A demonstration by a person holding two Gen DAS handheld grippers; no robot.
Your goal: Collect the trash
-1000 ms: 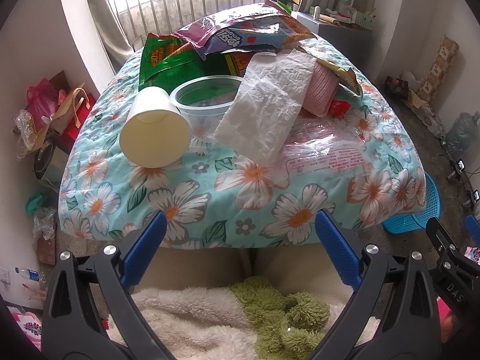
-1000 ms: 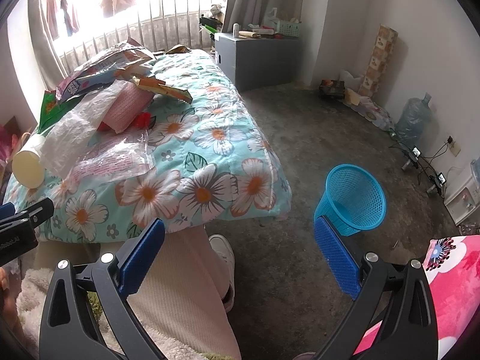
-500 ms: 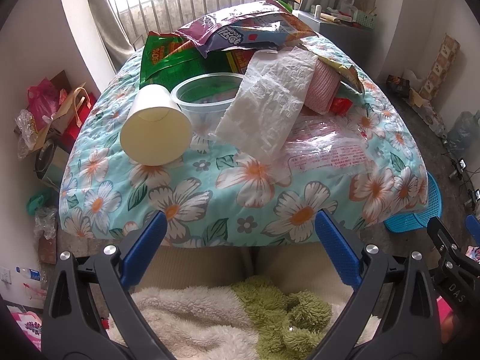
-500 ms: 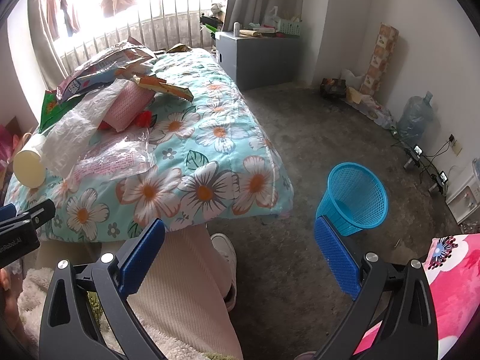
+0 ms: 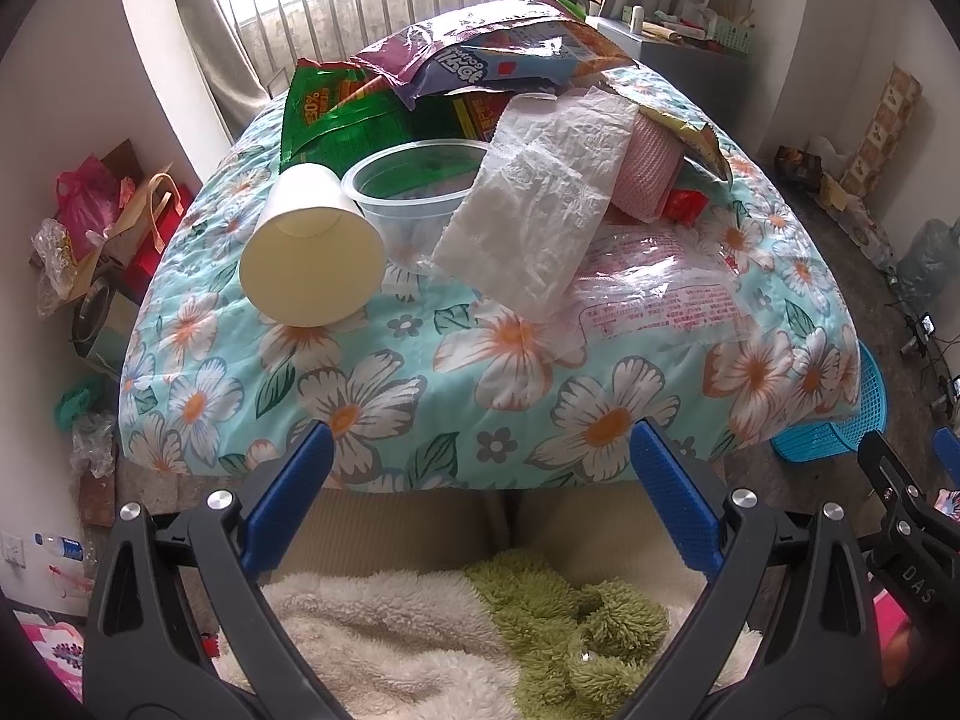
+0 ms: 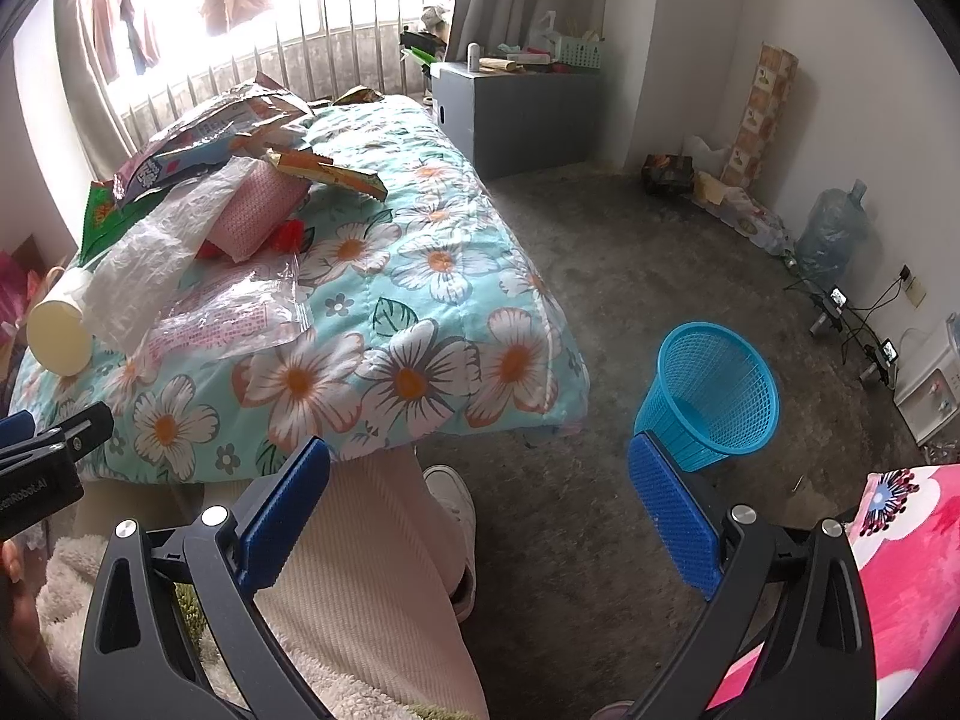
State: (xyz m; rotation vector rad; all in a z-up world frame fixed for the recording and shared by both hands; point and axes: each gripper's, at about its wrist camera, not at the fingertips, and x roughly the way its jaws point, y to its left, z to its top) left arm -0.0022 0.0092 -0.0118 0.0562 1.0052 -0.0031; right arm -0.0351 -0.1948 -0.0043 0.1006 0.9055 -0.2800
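Trash lies piled on a flowered quilt [image 5: 384,396]. Nearest me a cream paper cup [image 5: 312,255] lies on its side, with a clear plastic tub [image 5: 414,186] behind it. A white tissue sheet [image 5: 540,204] drapes over a clear printed wrapper [image 5: 660,294], beside a pink mesh piece [image 5: 651,171] and several snack bags [image 5: 468,66]. My left gripper [image 5: 483,480] hangs open in front of the quilt's near edge, holding nothing. My right gripper [image 6: 480,492] is open too, above the floor beside a blue mesh basket [image 6: 711,396] that stands empty.
A person's cream trouser legs [image 6: 372,570] and a white shoe [image 6: 450,492] sit under both grippers. Bags and clutter [image 5: 102,222] line the left wall. A grey cabinet [image 6: 516,114] stands behind the quilt, a water jug [image 6: 831,234] and cables along the right wall.
The left wrist view has drifted back slightly, so the quilt's edge sits a little higher. The right view is almost unchanged. Both grippers stay open.
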